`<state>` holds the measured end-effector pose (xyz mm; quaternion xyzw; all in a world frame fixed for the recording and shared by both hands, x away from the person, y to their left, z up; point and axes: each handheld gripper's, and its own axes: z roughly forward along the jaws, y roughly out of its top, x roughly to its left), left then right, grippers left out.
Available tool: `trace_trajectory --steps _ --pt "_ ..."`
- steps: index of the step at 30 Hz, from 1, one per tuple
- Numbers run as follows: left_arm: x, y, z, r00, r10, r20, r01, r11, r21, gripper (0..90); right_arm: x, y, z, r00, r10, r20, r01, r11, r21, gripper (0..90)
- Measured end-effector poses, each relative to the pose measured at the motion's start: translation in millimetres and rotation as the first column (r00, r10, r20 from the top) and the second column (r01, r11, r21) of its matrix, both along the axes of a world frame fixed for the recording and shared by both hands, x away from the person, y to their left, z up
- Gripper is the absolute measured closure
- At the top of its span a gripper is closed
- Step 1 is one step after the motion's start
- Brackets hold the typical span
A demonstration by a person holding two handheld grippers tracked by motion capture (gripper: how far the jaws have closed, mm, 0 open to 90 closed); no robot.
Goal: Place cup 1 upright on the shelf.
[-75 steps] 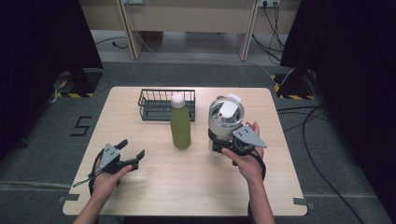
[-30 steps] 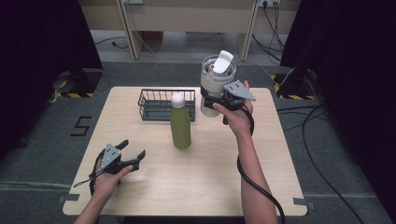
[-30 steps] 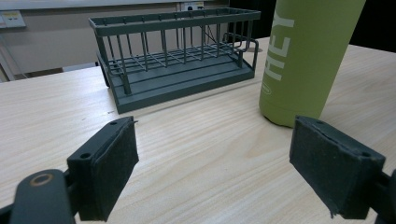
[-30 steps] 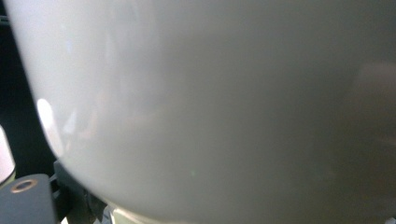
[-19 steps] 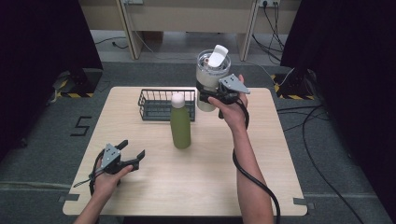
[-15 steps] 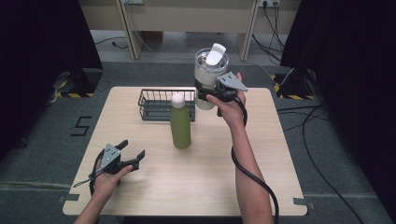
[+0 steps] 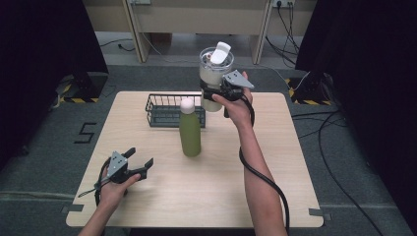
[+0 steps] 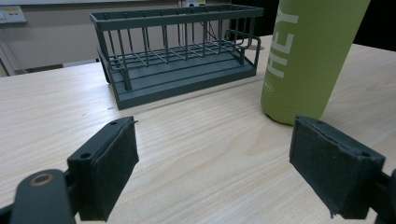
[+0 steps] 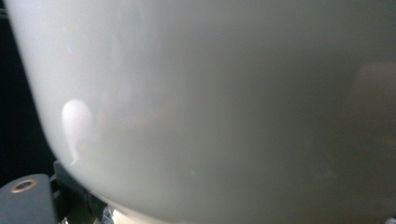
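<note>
The right tool grips a smooth, pale cylindrical jug, seemingly frosted plastic, aloft over the wire basket's three-o'clock end. The left tool rests open on bare woodgrain worktop at seven o'clock of the matte green bottle.

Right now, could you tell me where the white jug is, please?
In the high view the white jug is lifted off the table, held in the right hand-held gripper at the far side, just right of the wire basket and behind the green bottle.
</note>
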<state>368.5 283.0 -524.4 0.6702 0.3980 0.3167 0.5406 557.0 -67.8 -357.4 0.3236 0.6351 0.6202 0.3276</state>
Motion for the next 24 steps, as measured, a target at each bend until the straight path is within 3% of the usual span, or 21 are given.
trace_trajectory --steps 24 --pt "0.1 1.2 0.0 1.0 0.001 -0.001 -0.001 1.0 -0.007 14.7 37.0 37.9 -7.1 0.9973 0.043 -0.06 -0.045 0.9984 -0.034 9.7"
